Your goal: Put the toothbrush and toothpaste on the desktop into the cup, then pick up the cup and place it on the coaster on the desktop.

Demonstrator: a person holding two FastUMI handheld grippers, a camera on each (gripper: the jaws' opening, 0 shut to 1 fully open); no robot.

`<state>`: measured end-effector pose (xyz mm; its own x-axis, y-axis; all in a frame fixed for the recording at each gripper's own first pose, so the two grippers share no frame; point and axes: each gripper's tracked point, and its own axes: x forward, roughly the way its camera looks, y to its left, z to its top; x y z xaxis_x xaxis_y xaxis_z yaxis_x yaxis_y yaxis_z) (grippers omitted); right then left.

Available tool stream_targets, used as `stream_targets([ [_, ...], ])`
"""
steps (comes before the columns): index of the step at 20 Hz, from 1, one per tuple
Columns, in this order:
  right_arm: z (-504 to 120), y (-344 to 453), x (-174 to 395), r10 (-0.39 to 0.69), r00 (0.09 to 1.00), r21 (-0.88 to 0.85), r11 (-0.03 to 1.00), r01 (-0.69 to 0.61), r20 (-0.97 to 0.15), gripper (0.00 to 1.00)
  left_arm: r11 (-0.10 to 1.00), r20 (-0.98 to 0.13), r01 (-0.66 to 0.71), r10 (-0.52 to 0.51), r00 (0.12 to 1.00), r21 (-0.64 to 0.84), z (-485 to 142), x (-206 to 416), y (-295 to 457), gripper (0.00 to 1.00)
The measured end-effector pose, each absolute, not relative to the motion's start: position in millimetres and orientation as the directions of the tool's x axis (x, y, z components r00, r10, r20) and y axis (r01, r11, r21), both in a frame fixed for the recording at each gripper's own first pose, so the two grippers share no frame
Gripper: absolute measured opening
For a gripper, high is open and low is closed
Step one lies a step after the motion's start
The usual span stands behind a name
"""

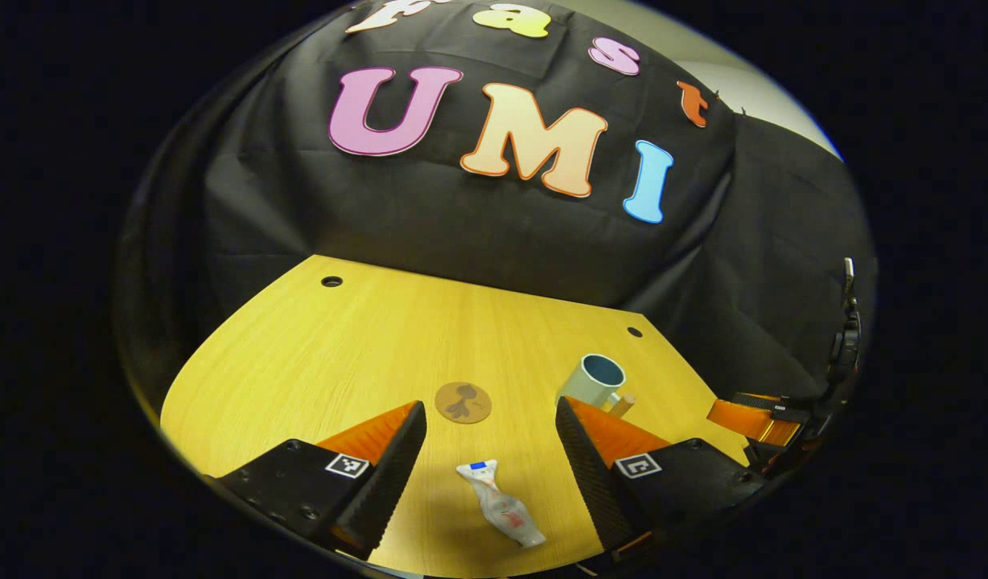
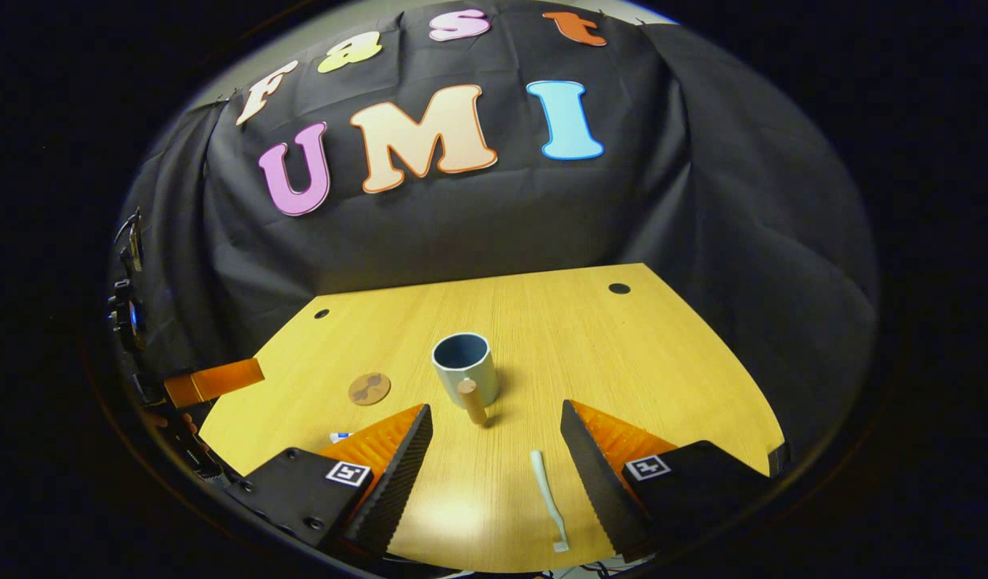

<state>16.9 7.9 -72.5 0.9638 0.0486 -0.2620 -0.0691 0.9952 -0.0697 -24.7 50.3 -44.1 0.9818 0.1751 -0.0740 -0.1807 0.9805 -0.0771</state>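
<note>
The left hand-held gripper (image 1: 489, 450) hangs over the yellow wooden tabletop (image 1: 317, 354) with its two fingers spread wide and nothing between them being squeezed. A small squashed toothpaste tube with a blue cap (image 1: 502, 505) lies flat on the tabletop in the gap between those fingers, touching neither. Past it sits a round brown coaster (image 1: 463, 401). To the right of the coaster stands a pale blue cup with a wooden handle (image 1: 594, 381), upright and open at the top.

The right hand-held gripper (image 2: 494, 450) is spread wide too and holds nothing. A thin white toothbrush (image 2: 548, 498) lies flat on the tabletop between its fingers, nearer the right one. The cup (image 2: 464, 367) stands just beyond, with the coaster (image 2: 369, 388) to its left.
</note>
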Motion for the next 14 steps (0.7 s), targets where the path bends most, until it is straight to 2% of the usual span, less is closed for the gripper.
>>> stream_targets([
  [4,-110.4,4.1,28.7,0.035,0.913,-0.101,0.991,-0.083,-0.408,0.99,0.972,-0.071,-0.227,0.223,0.972,-0.055,-47.7,-30.4,64.5,0.94],
  [5,-118.0,1.5,29.1,0.021,0.894,-0.118,0.990,-0.082,-0.447,0.95,0.970,-0.076,-0.237,0.234,0.969,-0.046,-49.8,-32.9,67.6,0.94],
  [6,-125.8,-1.8,29.9,0.014,0.873,-0.133,0.987,-0.090,-0.487,0.99,0.969,-0.076,-0.244,0.240,0.968,-0.039,-51.7,-35.1,70.1,0.94],
  [7,-134.2,-2.5,32.0,0.009,0.853,-0.147,0.984,-0.101,-0.523,0.99,0.968,-0.076,-0.249,0.246,0.966,-0.035,-52.9,-37.6,72.4,0.94],
  [8,-142.3,-4.5,34.2,0.002,0.832,-0.160,0.981,-0.109,-0.554,0.95,0.966,-0.081,-0.255,0.252,0.964,-0.033,-55.9,-39.2,75.2,0.94],
  [12,-168.2,-9.4,41.9,-0.024,0.753,-0.181,0.975,-0.127,-0.657,0.95,0.955,-0.107,-0.291,0.284,0.953,-0.053,-68.5,-46.5,84.4,0.94],
  [13,-174.7,-13.2,43.6,-0.041,0.731,-0.186,0.975,-0.119,-0.681,0.99,0.951,-0.117,-0.302,0.294,0.949,-0.065,-71.5,-48.4,86.6,0.94],
  [14,-180.7,-16.8,42.9,-0.052,0.705,-0.184,0.976,-0.113,-0.708,0.99,0.947,-0.121,-0.311,0.301,0.946,-0.077,-74.0,-49.6,88.3,0.95],
])
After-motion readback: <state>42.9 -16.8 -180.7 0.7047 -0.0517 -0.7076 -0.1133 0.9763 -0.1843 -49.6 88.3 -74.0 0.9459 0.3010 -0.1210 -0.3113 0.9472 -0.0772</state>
